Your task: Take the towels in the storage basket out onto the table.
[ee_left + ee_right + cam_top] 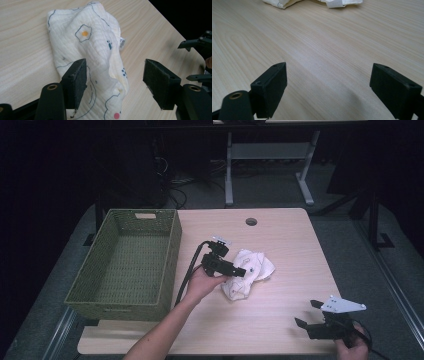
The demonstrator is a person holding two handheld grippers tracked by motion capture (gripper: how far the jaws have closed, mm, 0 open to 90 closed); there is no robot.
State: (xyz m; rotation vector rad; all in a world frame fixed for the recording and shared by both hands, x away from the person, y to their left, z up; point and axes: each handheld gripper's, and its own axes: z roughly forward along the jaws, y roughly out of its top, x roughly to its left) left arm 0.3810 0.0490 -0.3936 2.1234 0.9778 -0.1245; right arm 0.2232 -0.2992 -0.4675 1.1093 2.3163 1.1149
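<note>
- The left hand (pixel 202 282) comes up from the table's near edge on a bare forearm that slants toward one o'clock, and it grips the body of the left gripper (pixel 243 271) from below.
- That gripper points across the table toward three o'clock, its nose over the near edge of the cloth (pixel 248 271), its cable looping back toward seven o'clock beside the basket (pixel 131 306).
- In the left gripper view its jaws stand apart; one pad (pixel 79 81) is right against a fold of the cloth (pixel 92 57), and the other pad (pixel 160 82) hangs clear over bare table (pixel 22 62). Nothing is pinched, so the gripper is released.
- The cloth, white with small printed shapes, lies crumpled near the middle of the table (pixel 280 235), at about three o'clock from the green woven basket and well apart from it.
- The right hand (pixel 354 347) sits at the table's near right corner, cut off by the bottom edge of the high view, so little more than the knuckles can be seen.
- The right gripper (pixel 307 314) lies low and points toward nine to ten o'clock, with a grey plate on top; its jaws gape with only bare wood between them, so it grasps nothing.
- In the right gripper view the cloth (pixel 287 3) is clipped by the top edge, at twelve o'clock from the jaws and well apart from them.
- The room behind the table is too dark to make out beyond some pale desk legs (pixel 229 175).
</note>
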